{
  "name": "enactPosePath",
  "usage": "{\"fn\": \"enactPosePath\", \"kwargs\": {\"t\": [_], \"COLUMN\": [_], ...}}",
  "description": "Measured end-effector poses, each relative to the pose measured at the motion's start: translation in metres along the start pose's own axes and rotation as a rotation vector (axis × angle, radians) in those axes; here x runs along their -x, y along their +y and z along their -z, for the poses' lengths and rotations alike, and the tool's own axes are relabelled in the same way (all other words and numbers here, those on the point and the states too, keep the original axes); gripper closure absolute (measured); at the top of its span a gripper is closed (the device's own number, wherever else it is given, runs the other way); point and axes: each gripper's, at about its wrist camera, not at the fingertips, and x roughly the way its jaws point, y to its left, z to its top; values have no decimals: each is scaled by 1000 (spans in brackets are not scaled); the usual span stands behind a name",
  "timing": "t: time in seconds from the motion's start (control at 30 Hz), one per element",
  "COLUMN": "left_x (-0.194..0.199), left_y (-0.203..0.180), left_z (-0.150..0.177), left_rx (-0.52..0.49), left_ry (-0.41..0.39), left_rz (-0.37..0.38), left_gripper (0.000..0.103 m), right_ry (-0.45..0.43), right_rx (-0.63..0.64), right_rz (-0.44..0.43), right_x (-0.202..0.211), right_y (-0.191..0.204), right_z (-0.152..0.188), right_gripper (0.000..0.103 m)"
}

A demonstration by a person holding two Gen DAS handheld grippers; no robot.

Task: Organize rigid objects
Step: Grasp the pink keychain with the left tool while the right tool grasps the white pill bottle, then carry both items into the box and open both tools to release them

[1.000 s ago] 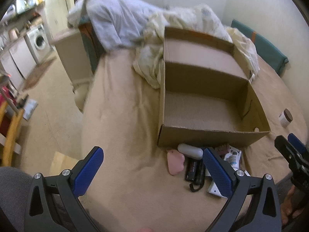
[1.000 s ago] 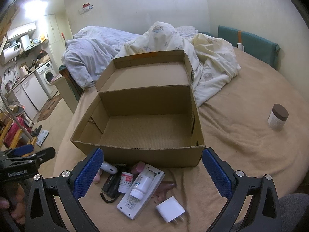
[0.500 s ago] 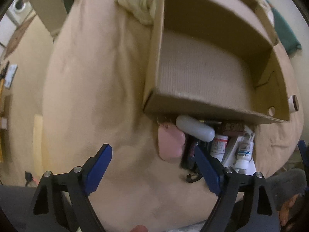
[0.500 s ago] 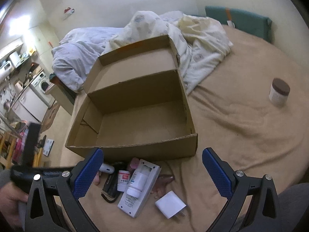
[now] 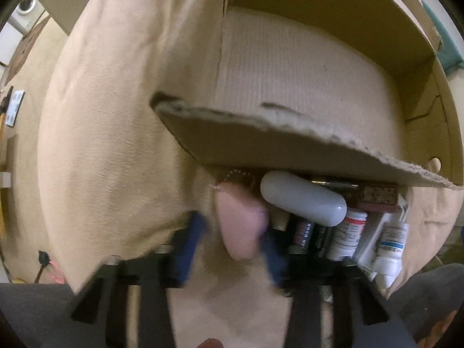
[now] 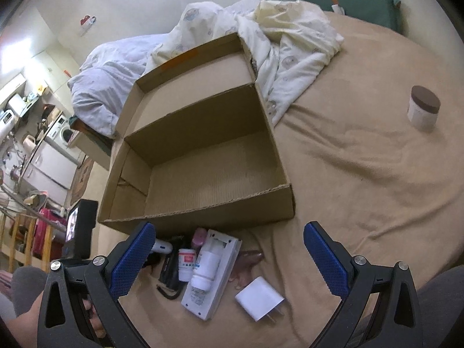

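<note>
- Fingers of the left gripper [image 5: 232,240] have just been closing around the pink piece [image 5: 240,226]; blur hides whether the pads press yet.
- Right gripper [image 6: 229,256] hangs open, nothing between.
- Pink piece lies on the bed at 6 o'clock of the cardboard box [image 5: 290,150], touching the white capsule [image 5: 304,203].
- Judged light, stiff, smooth: pinch its narrow flanks.

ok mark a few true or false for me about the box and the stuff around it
The near compartment of the cardboard box is empty. True.
The brown-lidded jar is inside the box. False: it stands on the bed cover, off to the right.
The right gripper is shut on the white charger. False: its fingers stand open, holding nothing.
A white bottle lies on the flat white pack. True.
</note>
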Motion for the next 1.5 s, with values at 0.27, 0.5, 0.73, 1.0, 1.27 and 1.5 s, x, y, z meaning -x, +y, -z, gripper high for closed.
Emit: {"fn": "enactPosePath", "kwargs": {"t": [0.27,0.5,0.73,1.0,1.27,1.5], "left_x": [14,35,49,65,86,131], "left_y": [-6,4,-4,-2,1,-23], "left_z": [9,27,38,45,60,54], "left_rx": [-22,2,-31,-48,-78,-159], "left_ry": [-18,-68,-153,-210,-269,-389], "left_rz": [-49,-102,-135,-147,-143,-141], "left_gripper": [82,82,82,82,82,82], "right_ry": [132,302,345,305,239,170], "right_rx": [55,95,144,161,175,159], "right_rz": [-63,-34,14,4,-23,-53], "right_x": [-28,-71,-90,-80,-57,-31], "right_y": [15,30,41,42,43,38], "right_z": [7,28,40,40,33,14], "right_gripper": [10,26,61,75,75,75]}}
